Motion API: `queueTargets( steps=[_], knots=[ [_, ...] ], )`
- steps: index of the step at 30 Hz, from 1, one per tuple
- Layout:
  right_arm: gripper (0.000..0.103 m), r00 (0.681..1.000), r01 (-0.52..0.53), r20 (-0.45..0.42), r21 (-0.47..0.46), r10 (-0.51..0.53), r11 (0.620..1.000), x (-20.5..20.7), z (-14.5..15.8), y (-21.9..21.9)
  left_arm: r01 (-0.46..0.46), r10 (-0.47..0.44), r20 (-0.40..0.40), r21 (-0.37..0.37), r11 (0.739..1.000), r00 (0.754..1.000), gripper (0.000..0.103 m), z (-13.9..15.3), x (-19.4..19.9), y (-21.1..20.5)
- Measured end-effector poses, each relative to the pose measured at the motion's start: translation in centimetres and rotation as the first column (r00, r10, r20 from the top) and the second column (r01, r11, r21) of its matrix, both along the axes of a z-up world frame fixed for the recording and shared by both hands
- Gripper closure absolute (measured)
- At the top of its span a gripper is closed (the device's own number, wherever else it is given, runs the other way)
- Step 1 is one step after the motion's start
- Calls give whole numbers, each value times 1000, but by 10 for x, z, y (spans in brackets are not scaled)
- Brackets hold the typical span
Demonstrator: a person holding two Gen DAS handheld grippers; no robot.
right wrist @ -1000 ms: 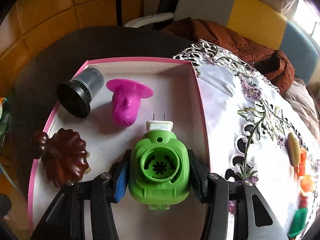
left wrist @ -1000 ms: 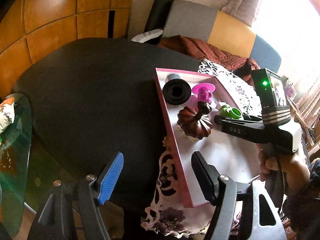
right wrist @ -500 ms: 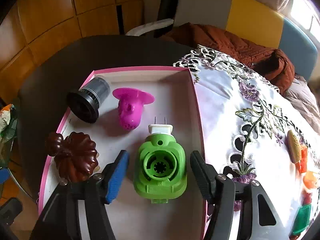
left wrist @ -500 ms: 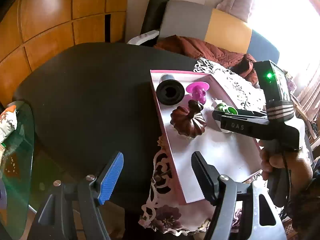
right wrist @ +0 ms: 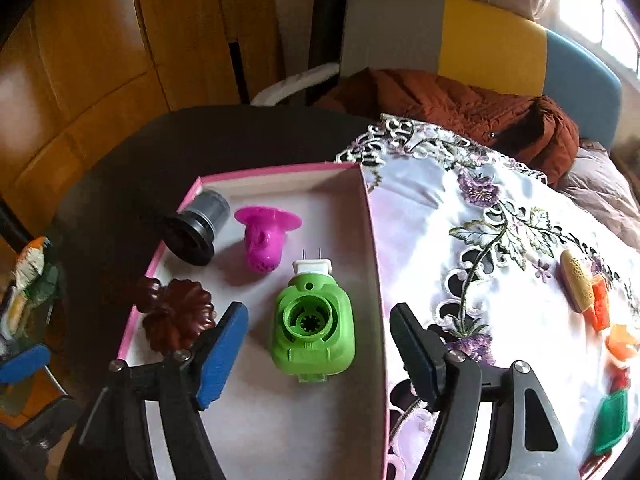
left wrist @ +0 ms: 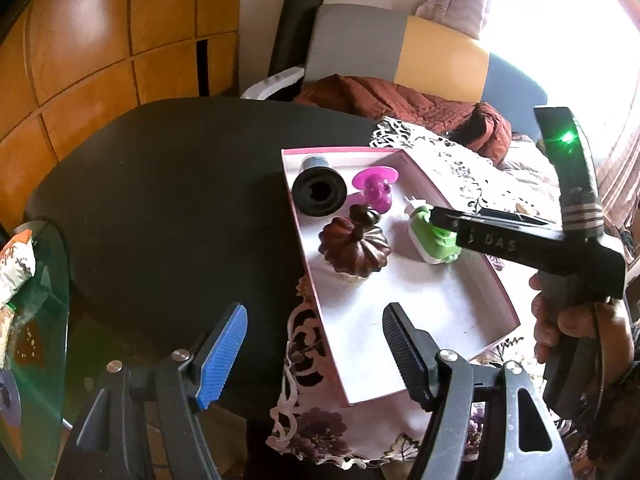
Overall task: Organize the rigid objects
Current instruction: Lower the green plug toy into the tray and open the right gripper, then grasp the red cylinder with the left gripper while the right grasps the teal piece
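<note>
Sitting flat on the white floor of the pink-rimmed tray [right wrist: 276, 170], the green plug-in unit [right wrist: 312, 330] is where you have just set it: your right gripper [right wrist: 316, 344] has just been opening its jaws, and they now stand clear on either side with neither pad pressing it. It is a squat, rounded plastic housing, a round socket facing up, with a white plug end and two prongs pointing to the tray's far wall. Just beside it lie the magenta piece [right wrist: 266, 236], the black-and-grey cylinder [right wrist: 200, 226] and the brown pumpkin-shaped piece [right wrist: 176, 318]. Your left gripper [left wrist: 316, 356] hangs open and empty over the tray's near corner. This placement looks done; next you probably need one of the small items [right wrist: 576, 280] on the embroidered cloth [right wrist: 440, 220].
</note>
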State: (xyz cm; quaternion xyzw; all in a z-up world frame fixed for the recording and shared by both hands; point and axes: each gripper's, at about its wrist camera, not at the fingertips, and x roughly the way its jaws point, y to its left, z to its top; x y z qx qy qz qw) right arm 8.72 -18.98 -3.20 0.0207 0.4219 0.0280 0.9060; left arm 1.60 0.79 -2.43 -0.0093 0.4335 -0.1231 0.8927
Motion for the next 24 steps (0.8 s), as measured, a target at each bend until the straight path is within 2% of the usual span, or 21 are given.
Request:
queueTargets(
  steps=[9,17,20,22,24],
  knots=[
    [26,998,52,40,4,-52,999,-22,14,-34,25,-25,-3,-18,1000,1000,32,4,-2,-9],
    [24,981,186,53,-17,-185,982,-55,23,-112,153,-152,43,-6,988,987,32,21,-6,-43],
    [21,959,278,62,-20,-276,960,-75,29,-157,223,-223,47,-5,975,974,32,25,-5,-65],
    [21,935,350,69,-21,-348,936,-89,33,-189,283,-282,46,-2,959,958,32,27,-6,-84],
    [20,897,438,71,-5,-436,899,-106,36,-225,335,-335,47,4,942,941,33,28,-8,-101]
  ],
)
